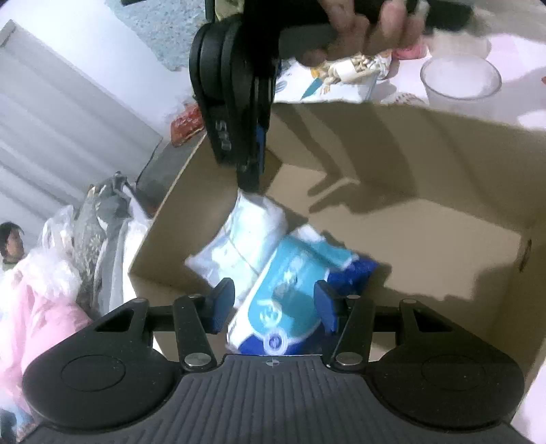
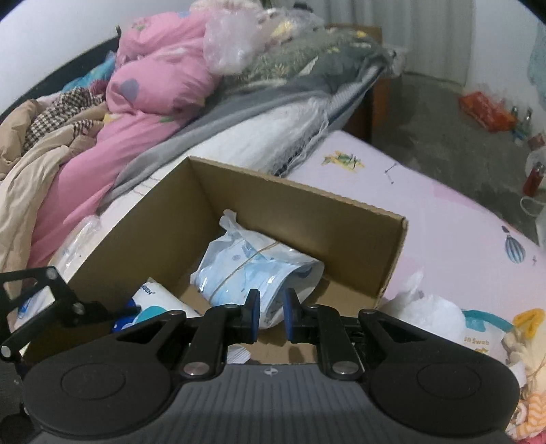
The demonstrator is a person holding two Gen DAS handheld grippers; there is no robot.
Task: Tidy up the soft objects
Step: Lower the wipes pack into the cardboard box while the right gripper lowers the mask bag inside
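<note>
The left tool [image 1: 274, 305] is seen with its blue pads set apart, one on either side of a blue-and-teal tissue pack [image 1: 290, 300]. Whether the pads press on the pack cannot be told, the picture being blurred there. The pack lies inside an open cardboard box [image 1: 443, 177], at the near wall.

The right tool [image 2: 271, 316] is seen with its pads narrowly parted and a corner of a clear bag of pale blue items [image 2: 252, 269] lying between them; contact is not evident, so the tool is recorded as released. In the left wrist view this tool [image 1: 249, 170] is observed above the box, held by a hand [image 1: 368, 27], its tips just over the clear bag [image 1: 245, 239].

The clear bag, bound by a thin band, rests on the box floor beside the tissue pack [image 2: 160, 304]; the two appear to touch.

The cardboard box [image 2: 341, 218] stands on a bed sheet [image 2: 443, 211], pale pink with small printed figures. Behind the box a heap of bedding is piled: a pink quilt [image 2: 153, 85], grey and white folded covers [image 2: 273, 112], and a beige garment [image 2: 27, 170].

To the right of the box, on the sheet, a crumpled white plastic bag [image 2: 430, 310] and a cotton swab packet [image 2: 477, 338] are noted. A clear plastic cup [image 1: 460, 82] is seen beyond the box's far wall.
</note>
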